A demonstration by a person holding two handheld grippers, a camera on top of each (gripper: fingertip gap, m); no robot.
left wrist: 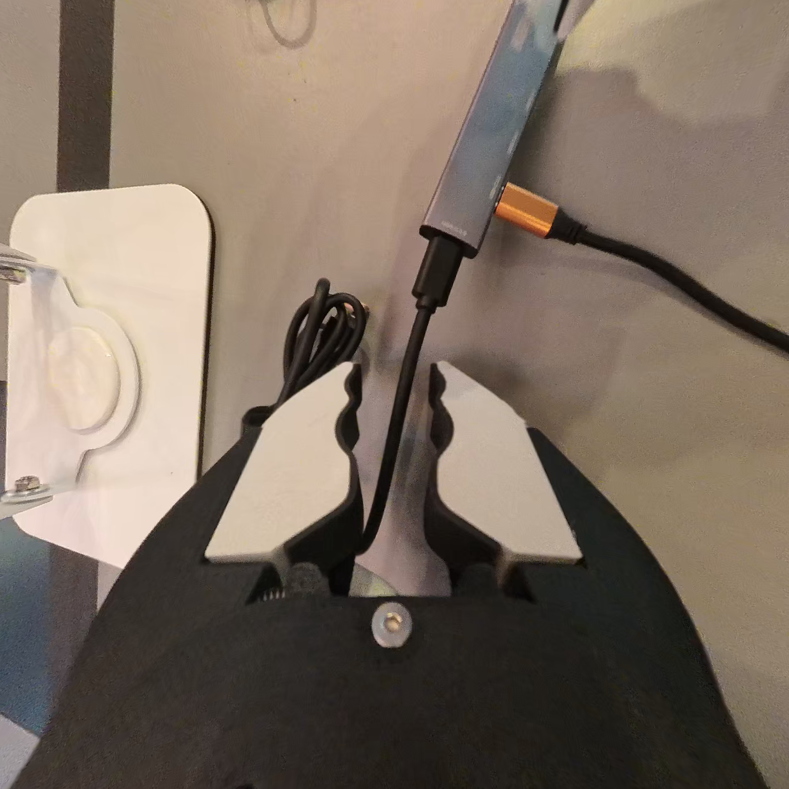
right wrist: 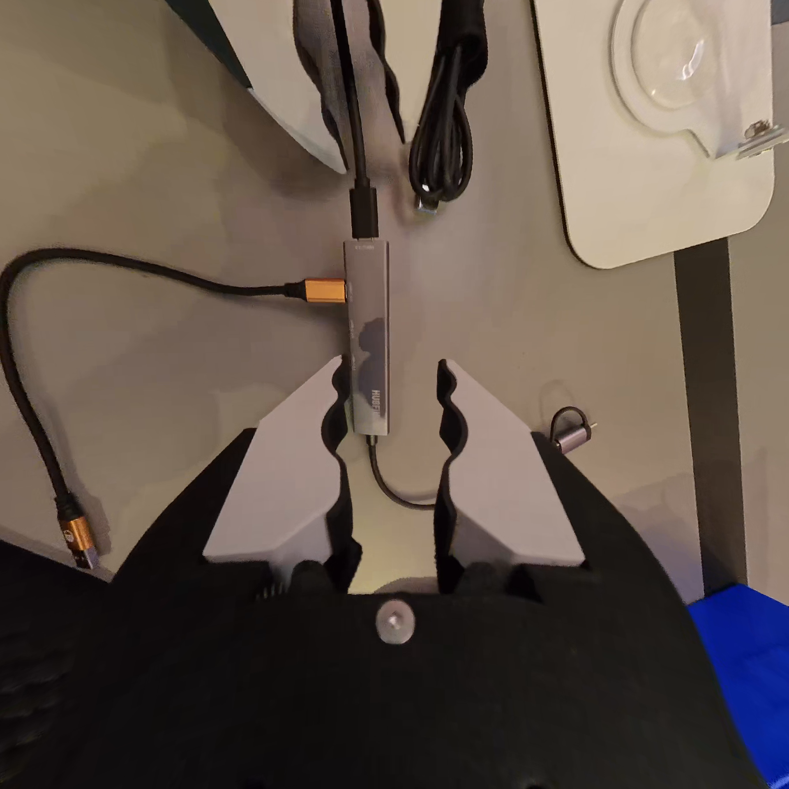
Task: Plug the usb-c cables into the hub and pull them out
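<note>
— So, where do your tongs stand?

— My left gripper [left wrist: 395,371] has its jaws apart, clamped on nothing; the thin black cable [left wrist: 399,410] runs up the gap between them, lower centre of the left wrist view, and I cannot tell whether it touches a pad. My right gripper [right wrist: 390,367] is apart too. The near end of the hub [right wrist: 370,337] lies between its tips, hard against the left pad, with a gap on the other side.

— And outward from there?

— The black plug [left wrist: 437,271] sits in the hub's end port, centre of the left view. An orange-collared plug [right wrist: 325,291] is seated in the hub's side, left of centre in the right view, its cable looping to the lower left. A coiled black cable [right wrist: 442,141] lies apart at top centre, beside a white pad [right wrist: 683,205] in the upper right. Everything rests on the grey table [right wrist: 128,170].

— Which step, then?

— Both cables look plugged, so I judge it's the pulling-out. Next, my right should close to steady the hub, while my left moves up to the black plug's body and draws straight back along the port.
</note>
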